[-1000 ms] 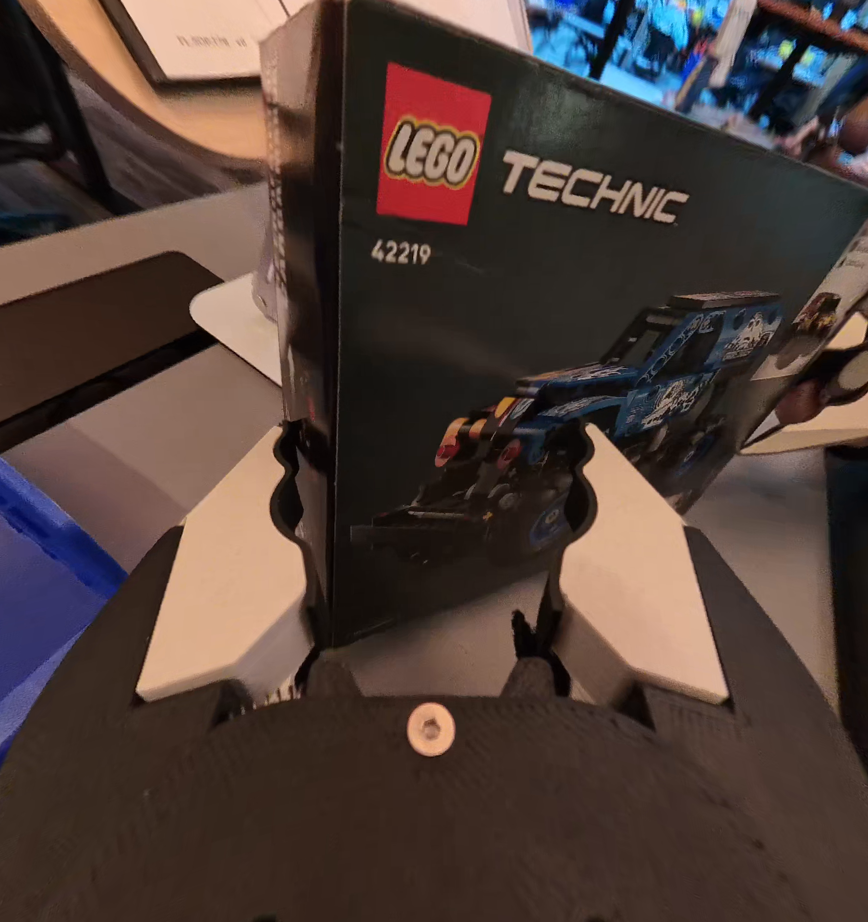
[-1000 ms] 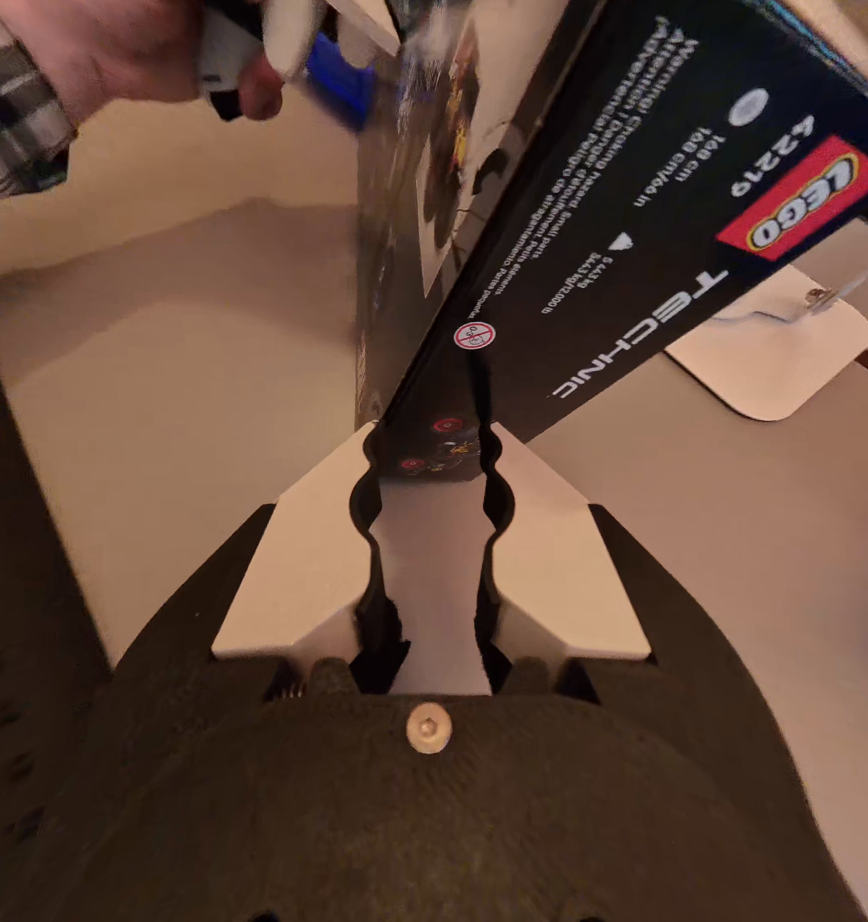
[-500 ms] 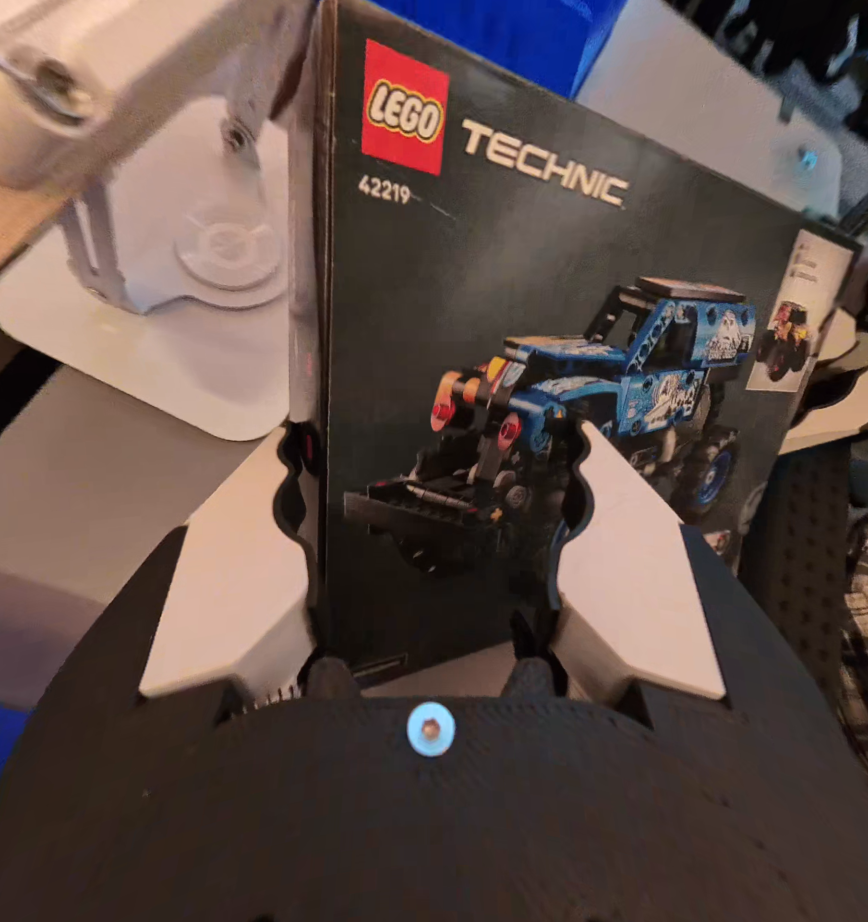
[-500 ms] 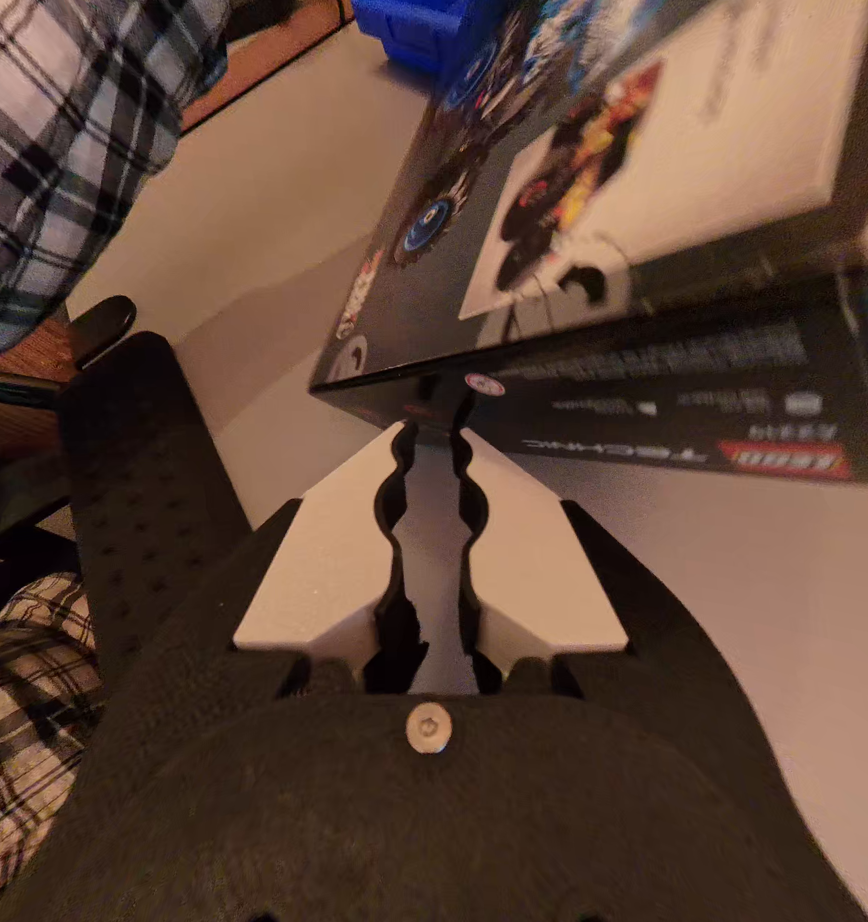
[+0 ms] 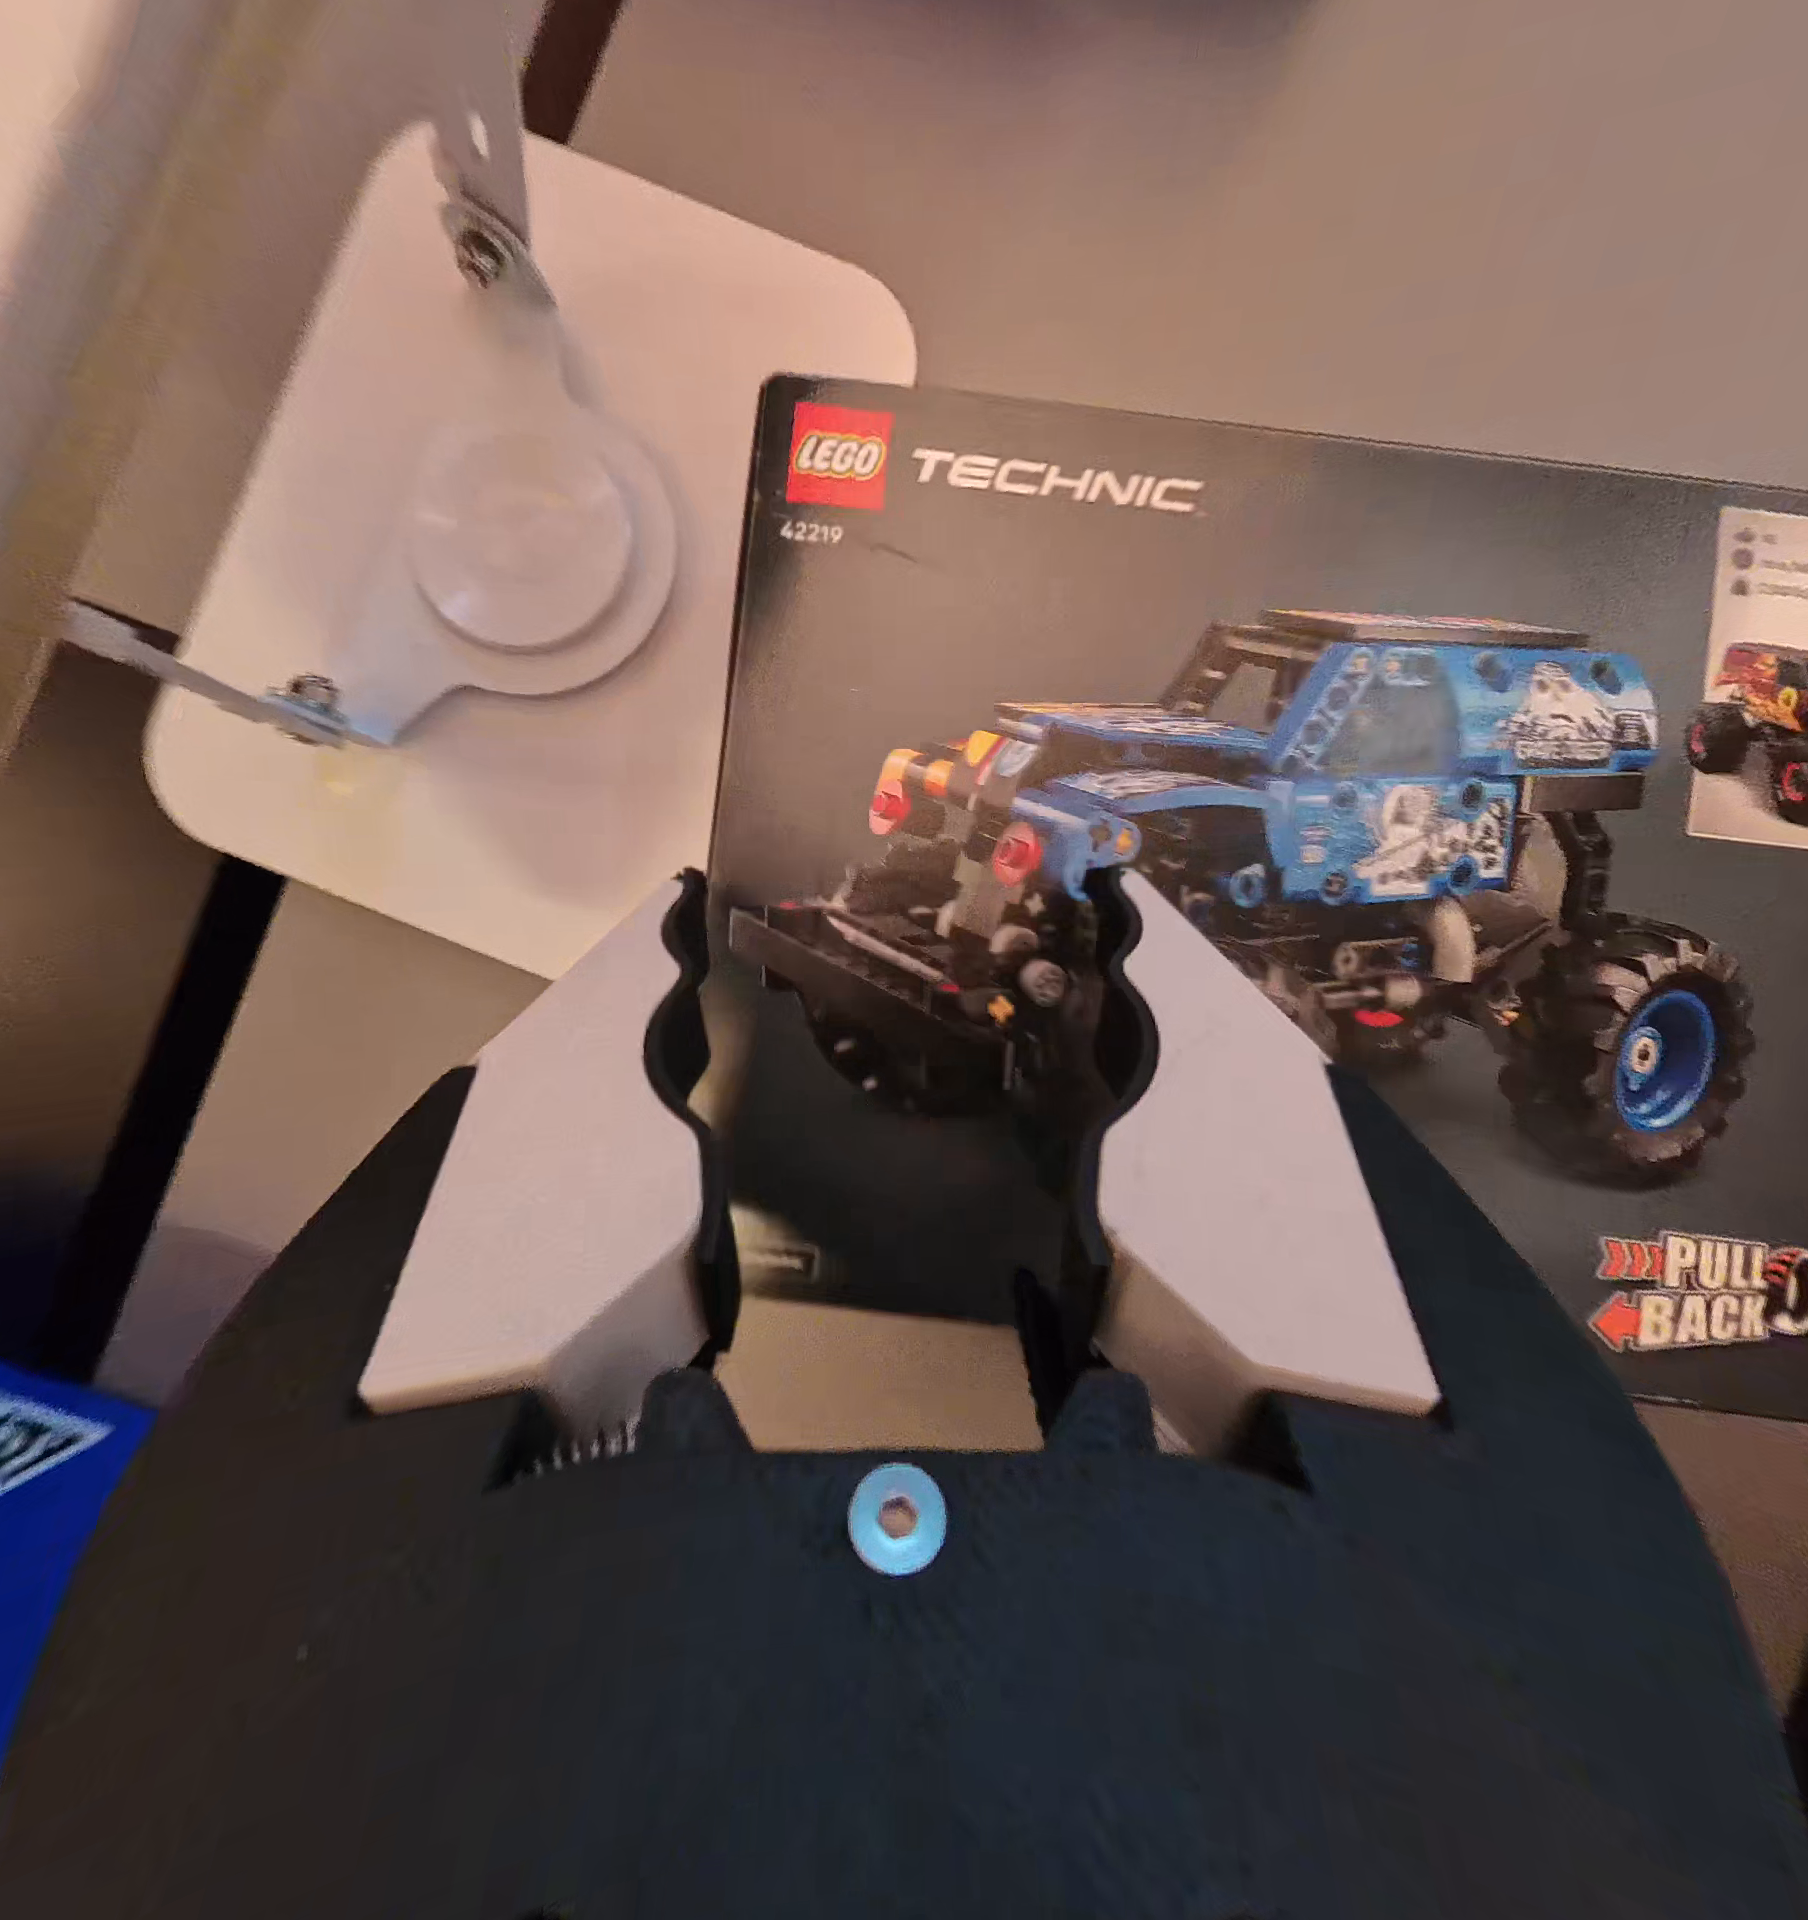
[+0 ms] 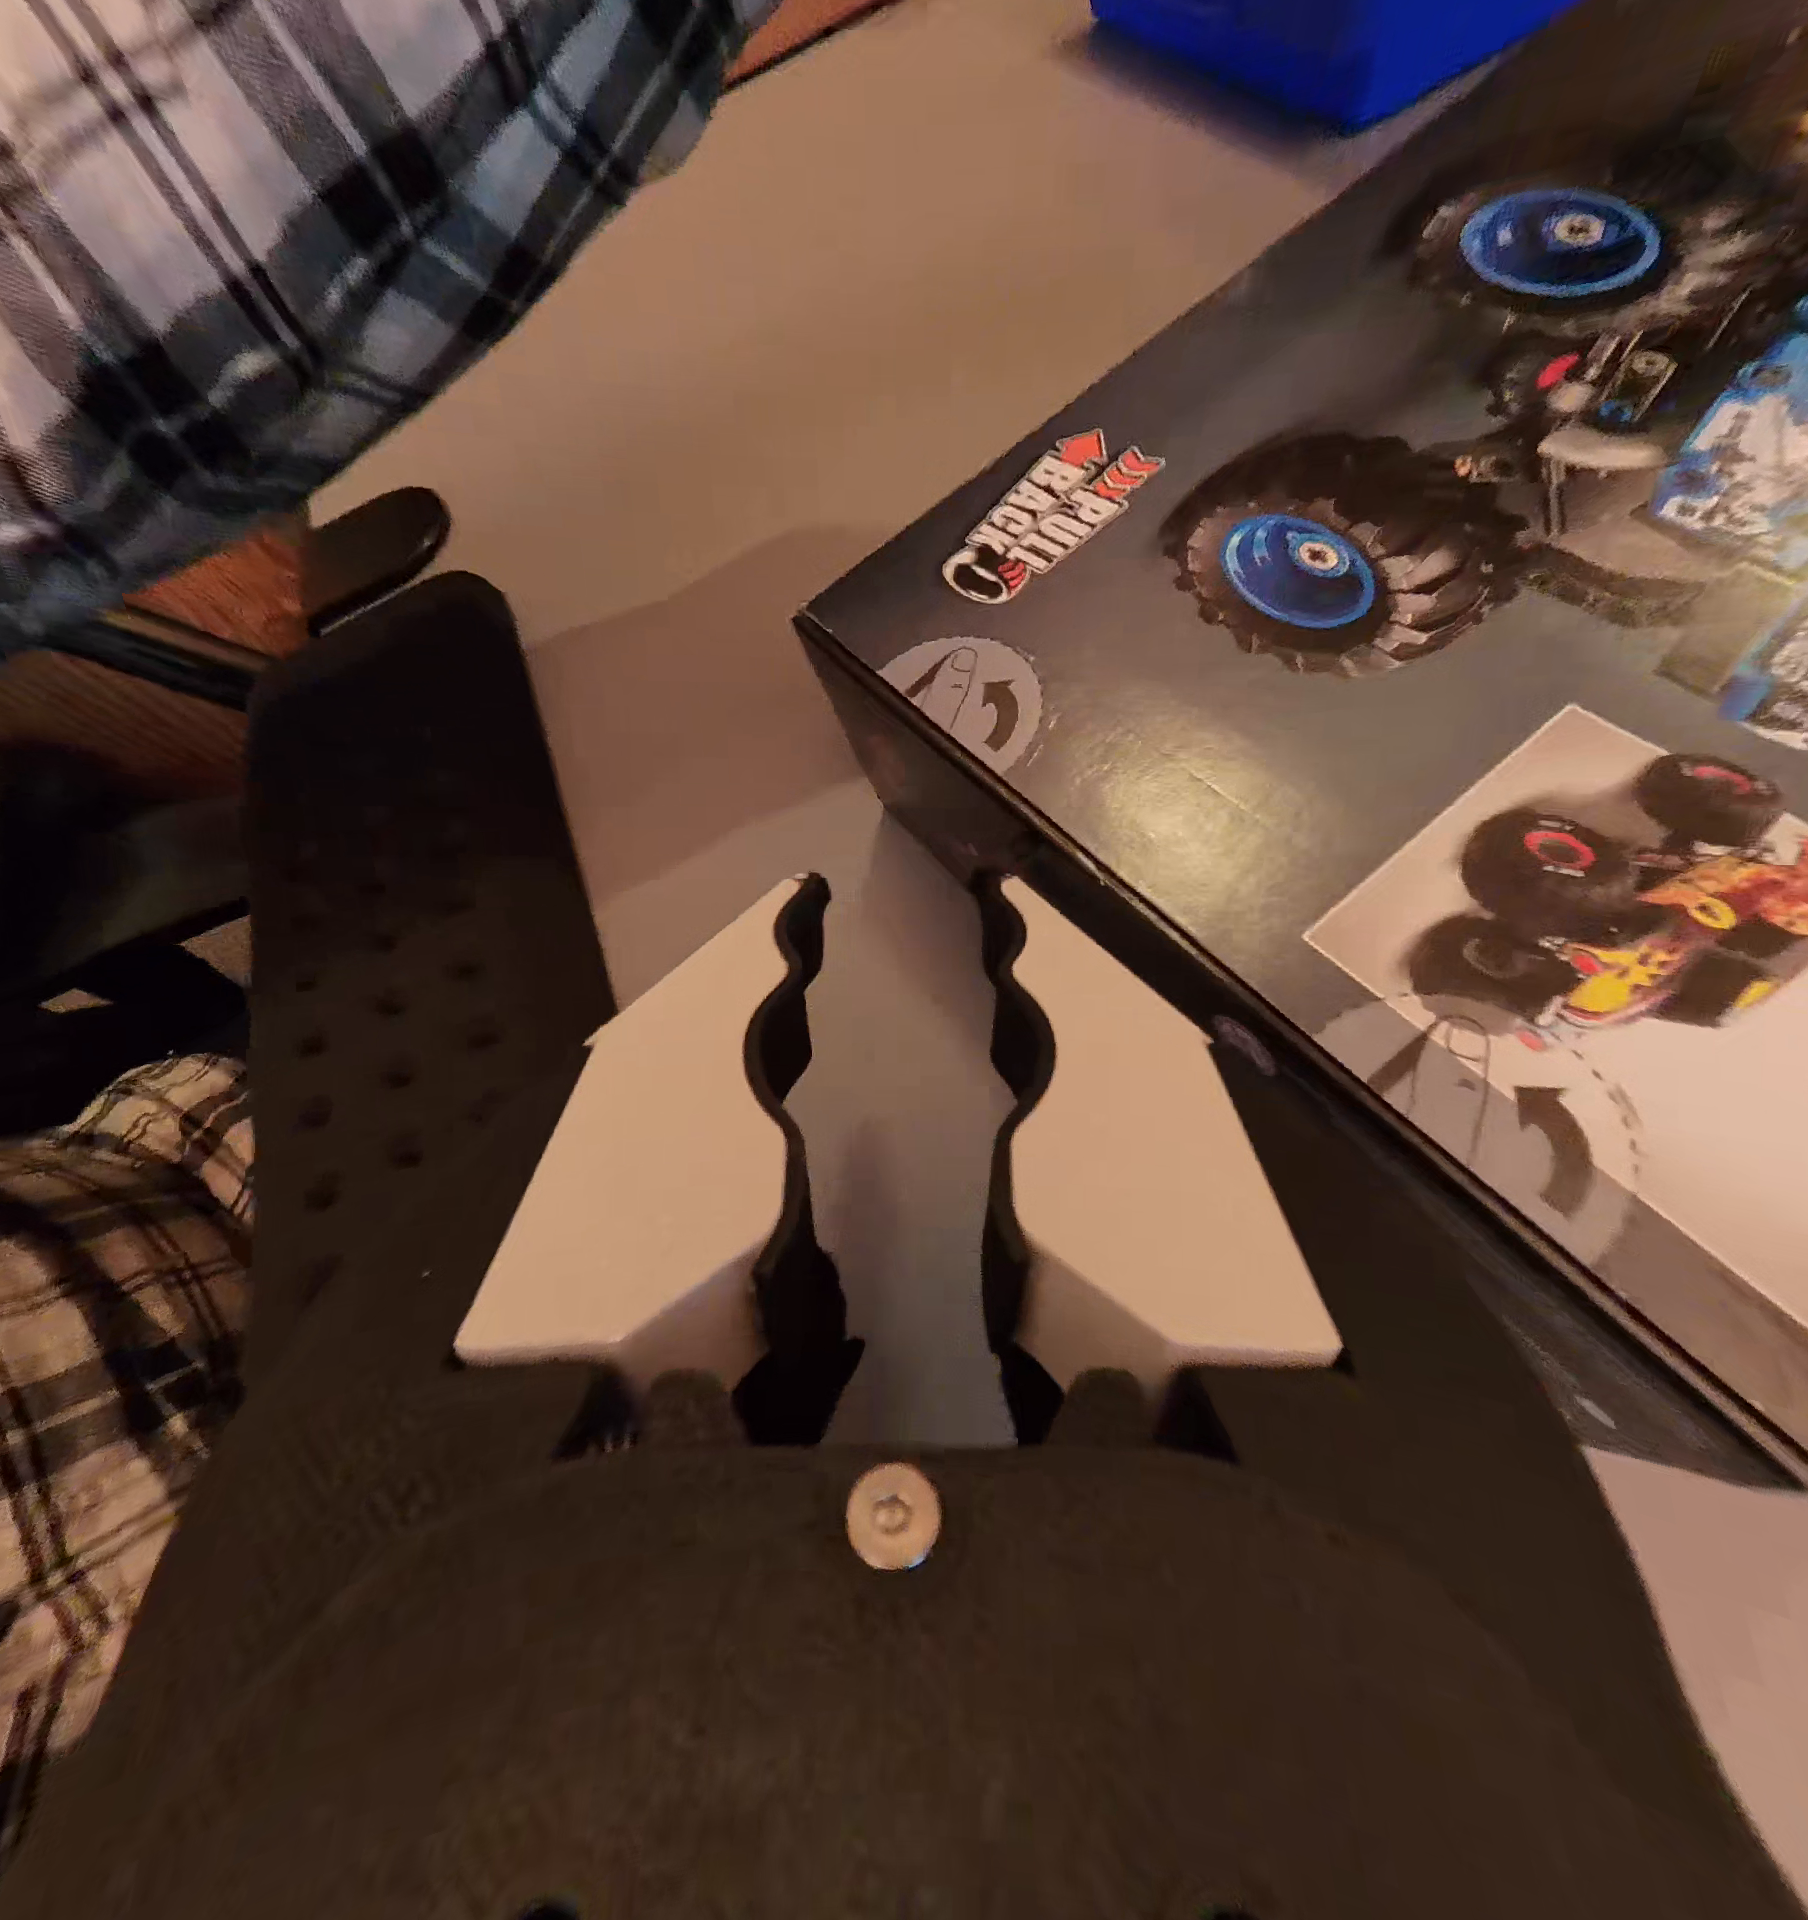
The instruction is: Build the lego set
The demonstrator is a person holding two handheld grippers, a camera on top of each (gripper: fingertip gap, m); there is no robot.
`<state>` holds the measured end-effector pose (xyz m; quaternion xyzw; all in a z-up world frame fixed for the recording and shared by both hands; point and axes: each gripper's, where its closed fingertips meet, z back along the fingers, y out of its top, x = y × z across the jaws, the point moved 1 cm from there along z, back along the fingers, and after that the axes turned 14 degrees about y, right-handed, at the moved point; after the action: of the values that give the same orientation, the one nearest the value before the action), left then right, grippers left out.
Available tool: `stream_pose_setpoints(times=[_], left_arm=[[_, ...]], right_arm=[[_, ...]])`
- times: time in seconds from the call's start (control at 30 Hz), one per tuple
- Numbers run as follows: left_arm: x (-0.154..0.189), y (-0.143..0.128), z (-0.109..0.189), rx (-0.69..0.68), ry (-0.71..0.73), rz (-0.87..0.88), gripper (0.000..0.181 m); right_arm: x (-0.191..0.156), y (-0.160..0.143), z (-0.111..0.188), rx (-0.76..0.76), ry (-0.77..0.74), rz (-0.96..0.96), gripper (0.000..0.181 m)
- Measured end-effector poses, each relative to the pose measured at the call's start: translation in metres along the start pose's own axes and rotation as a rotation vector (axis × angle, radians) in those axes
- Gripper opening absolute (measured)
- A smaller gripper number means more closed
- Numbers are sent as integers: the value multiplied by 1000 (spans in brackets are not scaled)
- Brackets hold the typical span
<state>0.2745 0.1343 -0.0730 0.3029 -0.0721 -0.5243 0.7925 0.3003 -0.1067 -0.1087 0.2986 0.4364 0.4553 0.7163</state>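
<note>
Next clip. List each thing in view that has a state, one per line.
Lego box: closed, lying flat on the table, picture side up.
Left gripper: jaws open, over the box's left end.
Right gripper: jaws open, empty, beside the box's corner.
Blue bin: contents not visible.

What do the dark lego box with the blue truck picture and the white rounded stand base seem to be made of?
Dark lego box: printed cardboard, probably, slightly glossy; a light glare and sharp folded edges show. White rounded stand base: smooth matte plate, painted metal or plastic; bolted metal brackets sit on it.
</note>
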Motion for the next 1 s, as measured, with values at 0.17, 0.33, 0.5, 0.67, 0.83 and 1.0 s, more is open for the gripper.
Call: stream_pose_setpoints(times=[0.17,0.33,0.5,0.67,0.83,1.0], left_arm=[[32,1,52,114,169,-61,70],[110,-12,90,213,184,-116,61],[183,-45,82,164,222,-232,50],[210,-64,69,167,293,-283,37],[206,-69,70,159,370,-305,33],[203,-75,74,183,378,-286,32]], right_arm=[[-11,4,37,14,46,132,26],[11,11,84,-99,-152,363,31],[34,0,87,-272,-229,527,40],[50,-7,78,-396,-295,717,33],[50,-6,74,-427,-323,816,27],[47,-7,69,-440,-369,895,27]])
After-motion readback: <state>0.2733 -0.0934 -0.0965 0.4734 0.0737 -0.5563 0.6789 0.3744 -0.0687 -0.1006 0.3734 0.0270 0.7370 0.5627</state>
